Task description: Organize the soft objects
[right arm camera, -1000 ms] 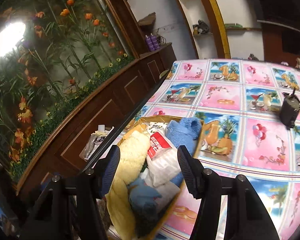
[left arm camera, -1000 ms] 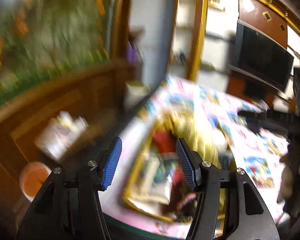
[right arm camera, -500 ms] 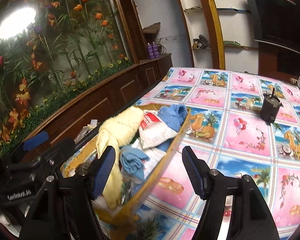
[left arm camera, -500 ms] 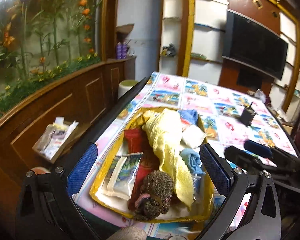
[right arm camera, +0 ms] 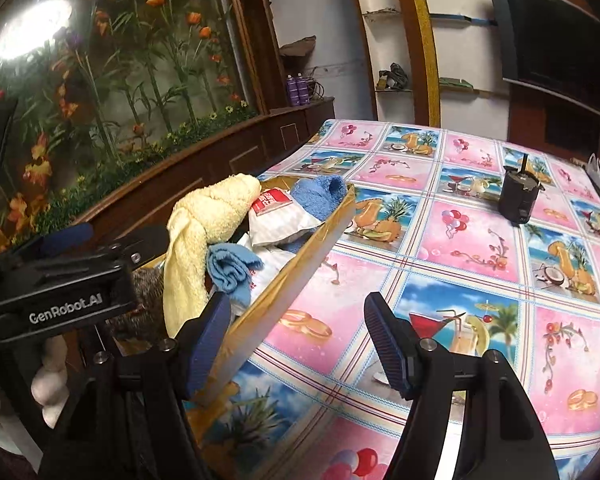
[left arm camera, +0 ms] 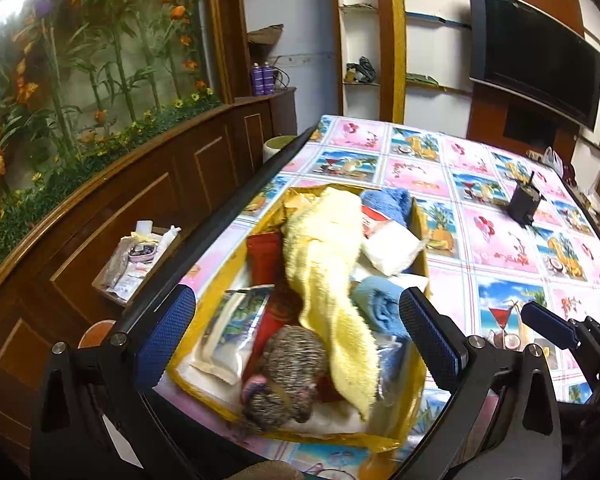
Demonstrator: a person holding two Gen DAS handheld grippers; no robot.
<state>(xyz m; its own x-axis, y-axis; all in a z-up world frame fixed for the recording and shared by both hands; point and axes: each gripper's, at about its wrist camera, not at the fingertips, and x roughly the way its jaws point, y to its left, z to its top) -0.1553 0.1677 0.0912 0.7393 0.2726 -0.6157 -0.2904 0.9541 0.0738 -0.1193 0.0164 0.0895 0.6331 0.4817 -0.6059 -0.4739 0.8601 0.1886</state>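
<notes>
A gold cardboard box (left arm camera: 414, 412) sits at the near left corner of the table, full of soft things. A long yellow towel (left arm camera: 328, 264) lies over the top, with blue cloths (left arm camera: 380, 308), a grey knitted item (left arm camera: 288, 372), a red cloth (left arm camera: 266, 256) and plastic packets (left arm camera: 236, 328) around it. My left gripper (left arm camera: 296, 336) is open and empty, hovering above the box's near end. My right gripper (right arm camera: 298, 340) is open and empty, its left finger by the box's right wall (right arm camera: 300, 280). The yellow towel (right arm camera: 204, 232) also shows there.
The table has a bright tropical-print cloth (right arm camera: 480, 260). A small black device (right arm camera: 518, 196) stands on it toward the far right. A wooden cabinet (left arm camera: 140, 200) with a flower mural runs along the left. A television (left arm camera: 536, 52) hangs on the far wall.
My left gripper has opened wide and steadied over the box. My right gripper has swung right, off the box and over the tablecloth beside it.
</notes>
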